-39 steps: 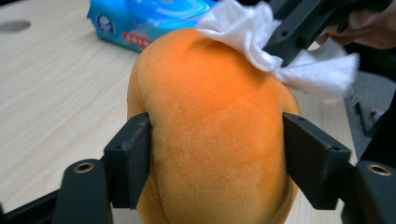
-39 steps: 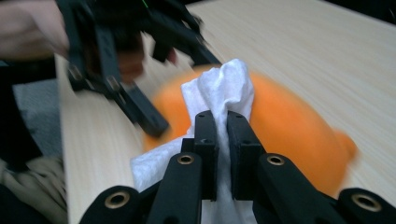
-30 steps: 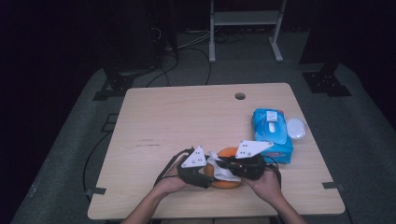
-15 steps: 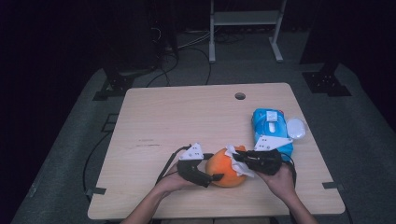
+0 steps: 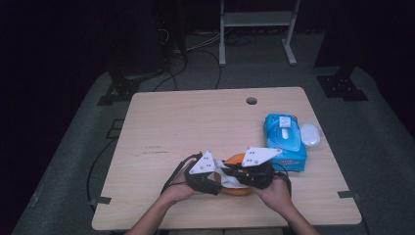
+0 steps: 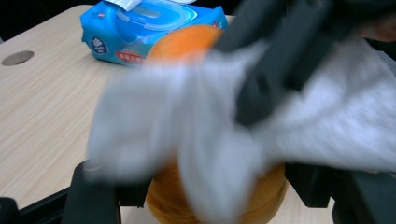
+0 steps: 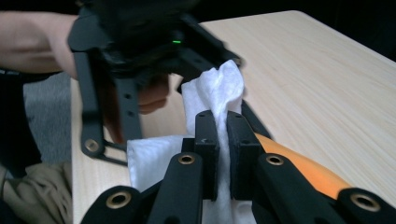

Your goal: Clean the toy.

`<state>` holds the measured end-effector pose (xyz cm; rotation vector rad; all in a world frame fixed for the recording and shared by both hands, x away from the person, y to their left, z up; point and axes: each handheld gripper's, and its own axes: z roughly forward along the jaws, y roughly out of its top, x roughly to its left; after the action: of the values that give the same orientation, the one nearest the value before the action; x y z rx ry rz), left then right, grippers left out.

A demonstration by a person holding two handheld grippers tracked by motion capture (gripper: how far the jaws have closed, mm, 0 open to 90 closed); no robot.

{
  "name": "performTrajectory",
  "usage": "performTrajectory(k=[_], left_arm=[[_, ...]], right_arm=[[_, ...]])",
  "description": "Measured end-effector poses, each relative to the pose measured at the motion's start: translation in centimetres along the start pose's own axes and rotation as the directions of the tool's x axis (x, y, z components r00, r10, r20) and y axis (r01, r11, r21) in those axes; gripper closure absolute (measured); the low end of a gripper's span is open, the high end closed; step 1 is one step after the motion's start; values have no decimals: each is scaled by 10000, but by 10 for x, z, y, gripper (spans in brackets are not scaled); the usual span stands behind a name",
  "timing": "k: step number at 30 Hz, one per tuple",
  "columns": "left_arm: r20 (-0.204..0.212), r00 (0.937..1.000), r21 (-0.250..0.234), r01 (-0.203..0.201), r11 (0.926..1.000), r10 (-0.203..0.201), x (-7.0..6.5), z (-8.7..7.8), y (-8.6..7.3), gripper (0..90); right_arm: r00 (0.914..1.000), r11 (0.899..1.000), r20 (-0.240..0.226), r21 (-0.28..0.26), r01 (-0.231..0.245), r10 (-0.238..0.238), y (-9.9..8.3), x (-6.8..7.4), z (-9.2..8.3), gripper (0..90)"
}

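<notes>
An orange round thing (image 5: 239, 191) sits near the table's front edge between both hands. My left gripper (image 5: 215, 185) holds it from the left. In the left gripper view its jaws have just been closing and now press on both sides of the orange thing (image 6: 264, 198). A white wipe (image 6: 154, 107) is draped over the top. My right gripper (image 7: 223, 140) is shut on the wipe (image 7: 219, 88), which stands up in a fold between its pads. In the high view the right gripper (image 5: 236, 176) lies over the orange thing.
A blue pack of wet wipes (image 5: 284, 139) lies to the right of the hands, with a small white oval object (image 5: 310, 133) beside it. A round cable hole (image 5: 251, 101) is near the table's far edge. Dark floor, cables and a white rack's legs lie beyond.
Half a second ago the right gripper was off to the right with the orange top bare. It has come back left over it with the wipe. The left hand stayed put.
</notes>
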<state>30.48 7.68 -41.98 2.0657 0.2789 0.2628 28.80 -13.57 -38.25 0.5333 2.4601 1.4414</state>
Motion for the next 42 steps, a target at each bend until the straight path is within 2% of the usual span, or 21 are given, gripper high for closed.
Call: performTrajectory(k=[4, 5, 6, 9, 11, 13, 16, 18, 22, 27, 32, 38, 41, 42], left_arm=[[25, 9999, -4, 144, 9999, -144, 5, -2, -6, 336], [44, 9996, -14, 289, 9996, -289, 8, -3, -9, 335], [49, 9991, -27, 427, 9991, -427, 10, -3, -11, 327], [27, 9974, -184, 719, 9972, -719, 13, -2, -12, 243], [234, 9939, -518, 1090, 9927, -1079, 13, -3, -9, 178], [359, 9905, -767, 1351, 9879, -1326, 14, -4, -6, 167], [137, 9941, -381, 1081, 9934, -1077, 13, -4, -9, 224], [267, 9930, -354, 1160, 9926, -1151, 17, -6, -15, 266], [419, 9886, -252, 1456, 9890, -1445, 24, -9, -22, 303], [369, 9889, -194, 1446, 9893, -1439, 24, -9, -24, 312], [413, 9898, -191, 1371, 9904, -1363, 22, -8, -24, 316], [463, 9918, -152, 1196, 9927, -1188, 19, -7, -23, 317], [559, 9939, -147, 960, 9953, -950, 16, -4, -22, 318], [581, 9945, -148, 882, 9960, -872, 15, -4, -22, 318]], right_arm=[[9971, 9989, 617, -183, -428, 438, -9, -18, -18, 835], [9957, 9985, 761, -193, -515, 528, -12, -22, -21, 835], [9926, 9964, 885, -212, -816, 832, -18, -28, -25, 835], [9867, 9896, 784, -292, -1405, 1424, -31, -36, -27, 835], [9863, 9896, 825, -290, -1412, 1431, -32, -35, -24, 834], [9885, 9910, 721, -276, -1312, 1328, -28, -31, -18, 834], [9936, 9954, 607, -169, -947, 956, -20, -20, -6, 833], [9955, 9977, 655, -79, -674, 678, -18, -16, -2, 832], [9945, 9966, 637, -77, -822, 825, -22, -22, -5, 833], [9861, 9906, 958, -18, -1365, 1360, -39, -38, -16, 833], [9791, 9863, 1229, 76, -1645, 1624, -48, -46, -23, 832], [9795, 9853, 1065, -191, -1697, 1707, -41, -45, -22, 832], [9842, 9859, 689, -488, -1599, 1631, -33, -38, -19, 832], [9877, 9884, 560, -496, -1434, 1461, -30, -34, -17, 831]])
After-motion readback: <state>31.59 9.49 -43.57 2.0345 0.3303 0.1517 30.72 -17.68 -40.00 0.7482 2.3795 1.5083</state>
